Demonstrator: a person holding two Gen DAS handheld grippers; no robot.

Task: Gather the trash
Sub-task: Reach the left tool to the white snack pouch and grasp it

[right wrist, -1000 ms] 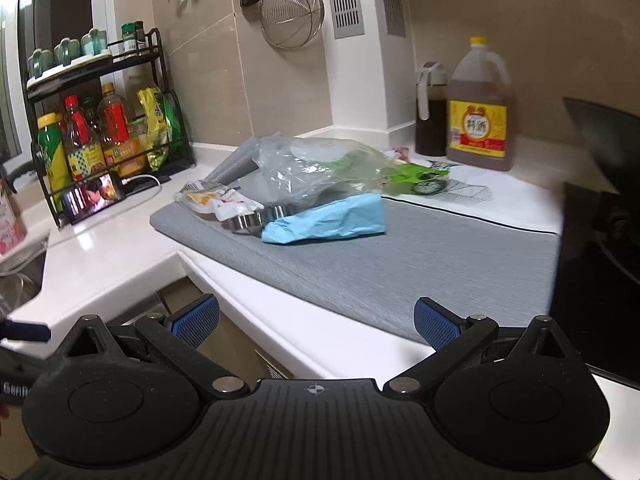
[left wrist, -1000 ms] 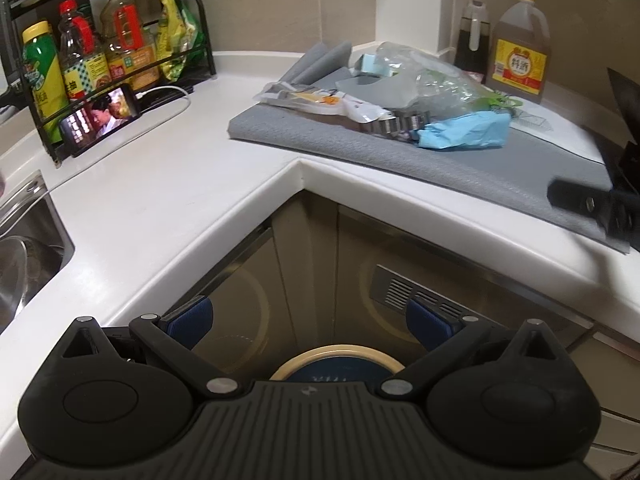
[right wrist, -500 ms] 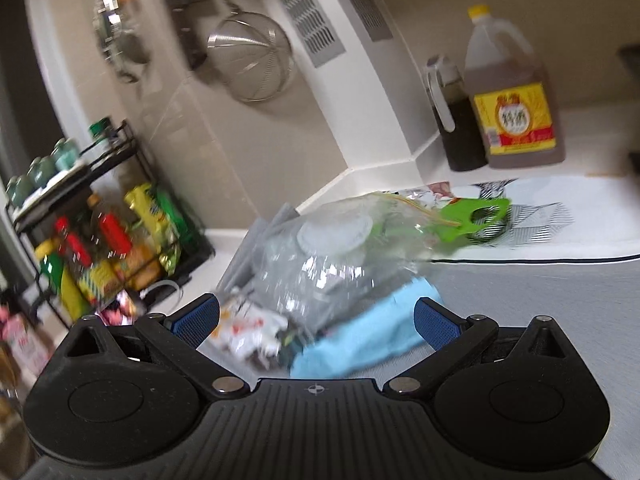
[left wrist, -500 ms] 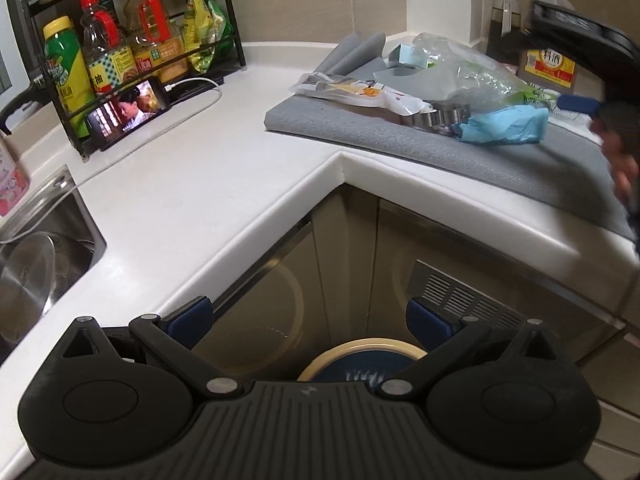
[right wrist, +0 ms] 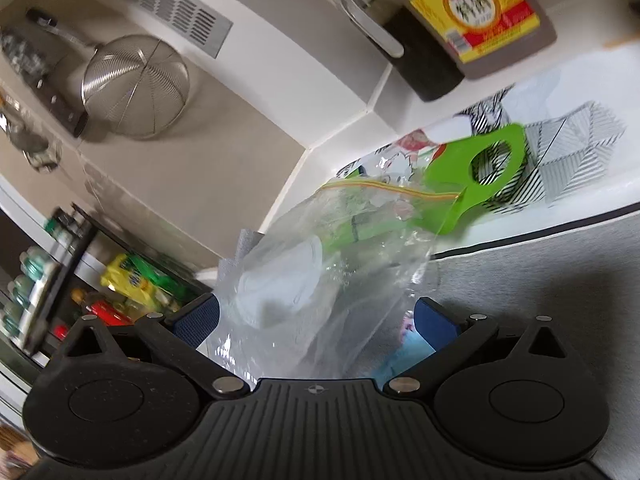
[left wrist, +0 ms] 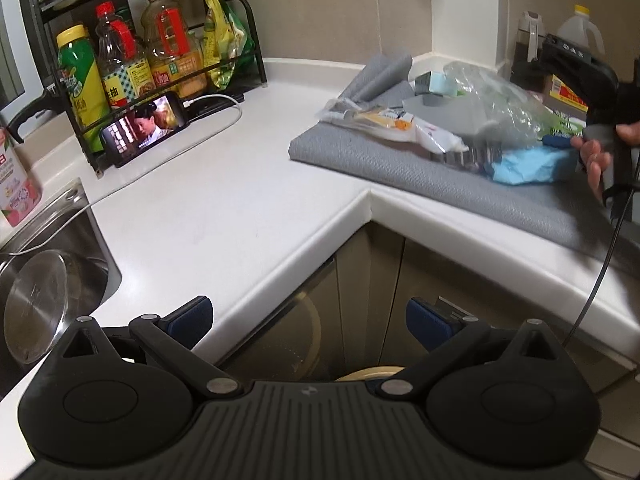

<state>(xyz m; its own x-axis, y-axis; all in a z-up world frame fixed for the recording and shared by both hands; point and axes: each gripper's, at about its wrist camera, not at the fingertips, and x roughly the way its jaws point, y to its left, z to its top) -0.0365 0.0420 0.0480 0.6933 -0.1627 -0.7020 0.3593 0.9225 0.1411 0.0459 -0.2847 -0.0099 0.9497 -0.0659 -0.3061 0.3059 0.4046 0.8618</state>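
Jaws of both grippers stand spread wide: the right gripper (right wrist: 316, 320) straddles a clear plastic bag (right wrist: 332, 264) without pinching it. That bag lies on the grey mat (left wrist: 392, 160) on the worktop (left wrist: 224, 200). Below the worktop edge hangs the left gripper (left wrist: 308, 318), holding nothing.

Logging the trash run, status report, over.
Left gripper open, empty, off the counter edge. Right gripper open, jaws either side of the clear plastic bag, not closed. Blue wrapper and snack packet crowd the bag.

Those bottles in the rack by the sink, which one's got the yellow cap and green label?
The leftmost bottle, at the rack's sink end. The red-capped bottle beside it is clear with a yellow label, and the amber oil bottle carries a red label.
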